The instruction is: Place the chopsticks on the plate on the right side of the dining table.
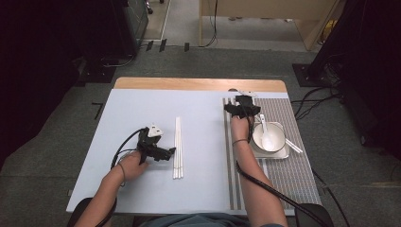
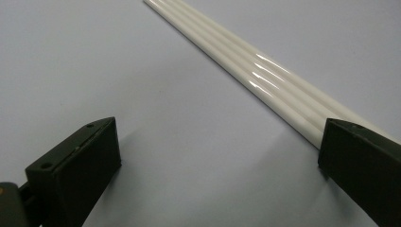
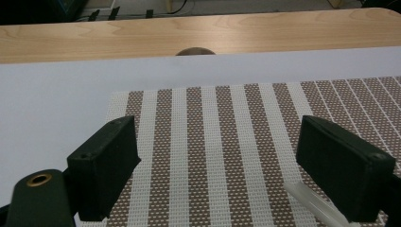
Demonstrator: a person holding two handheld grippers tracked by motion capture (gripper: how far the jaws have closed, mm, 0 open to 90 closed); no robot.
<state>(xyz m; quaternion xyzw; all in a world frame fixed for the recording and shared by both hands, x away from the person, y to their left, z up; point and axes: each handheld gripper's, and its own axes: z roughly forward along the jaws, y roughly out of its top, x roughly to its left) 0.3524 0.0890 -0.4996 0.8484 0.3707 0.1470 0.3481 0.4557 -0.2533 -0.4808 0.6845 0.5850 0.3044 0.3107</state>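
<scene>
**Left tool beside the white chopsticks, right tool over the mat**

The white chopsticks (image 1: 178, 147) lie in a tight parallel bundle near the middle of the tabletop (image 1: 142, 106), running away from the person on the pale blue cover. In the left gripper view 4 glossy rods (image 2: 265, 78) show side by side, crossing the frame at a slant and passing behind the right-hand jaw.

The left tool (image 1: 169, 152) rests low on the cover just beside the bundle, its tip pointing at the rods about two thirds of the way toward their near end. Its jaws stand wide apart with nothing between them.

The right tool (image 1: 242, 105) hovers over the far left corner of the brown-and-white woven mat (image 1: 283, 106), jaws also spread and gripping nothing. Near it on the mat sits a square tray (image 1: 284, 154) holding a white bowl (image 1: 279, 135) with a white spoon (image 1: 265, 134) in it. A pale translucent piece (image 3: 309, 201) lies on the mat by that tool's right-hand jaw; I cannot tell what it is.
</scene>
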